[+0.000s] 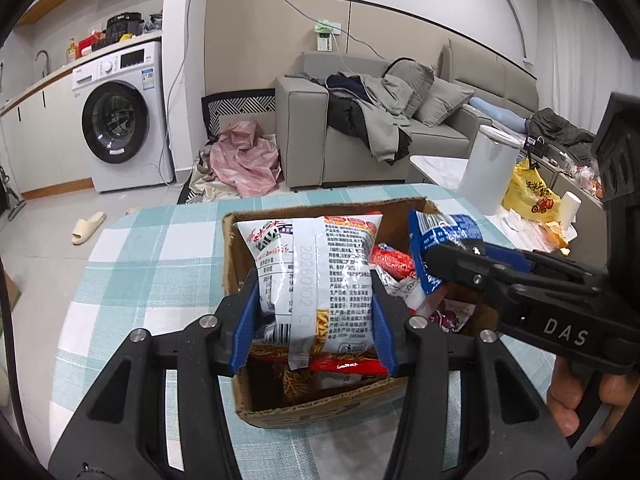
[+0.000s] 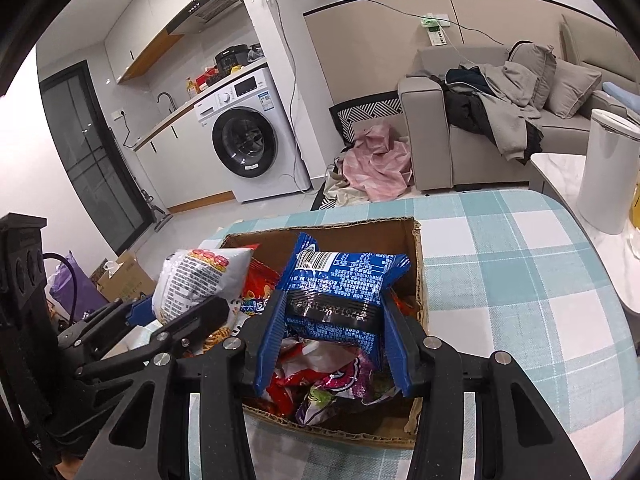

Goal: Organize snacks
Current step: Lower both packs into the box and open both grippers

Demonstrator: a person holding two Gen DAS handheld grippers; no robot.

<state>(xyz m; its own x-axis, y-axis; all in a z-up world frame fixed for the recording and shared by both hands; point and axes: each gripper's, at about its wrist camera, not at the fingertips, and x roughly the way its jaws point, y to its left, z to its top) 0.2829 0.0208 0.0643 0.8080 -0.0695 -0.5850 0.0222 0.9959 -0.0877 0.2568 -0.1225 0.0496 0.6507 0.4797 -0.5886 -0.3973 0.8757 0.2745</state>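
Left wrist view, grip: the left gripper [image 1: 316, 312] is clamped on a white snack packet [image 1: 316, 268], blue pads pressing both its sides, held upright over the cardboard box [image 1: 320, 412].
Left wrist view, other hand: the right gripper [image 1: 436, 264] reaches in from the right, grasping a blue snack packet [image 1: 440, 232] above the box's far corner.
Left wrist view, progress: red and purple packets already lie in the box; these 2 are not yet set down, so I judge the sorting partly done.
Right wrist view, grip: the right gripper [image 2: 332, 320] pinches the blue snack packet [image 2: 340, 284] between its pads, above loose wrappers in the cardboard box [image 2: 416, 248].
Right wrist view, other hand: the left gripper [image 2: 180, 312] holds the white snack packet [image 2: 200, 280] at the box's left edge.
Surface: a table under a teal-and-white checked cloth [image 2: 520, 280], bare around the box.
Room: washing machine [image 2: 248, 140], grey sofa [image 1: 304, 128] heaped with clothes, pink sheet [image 1: 248, 156] on the floor.
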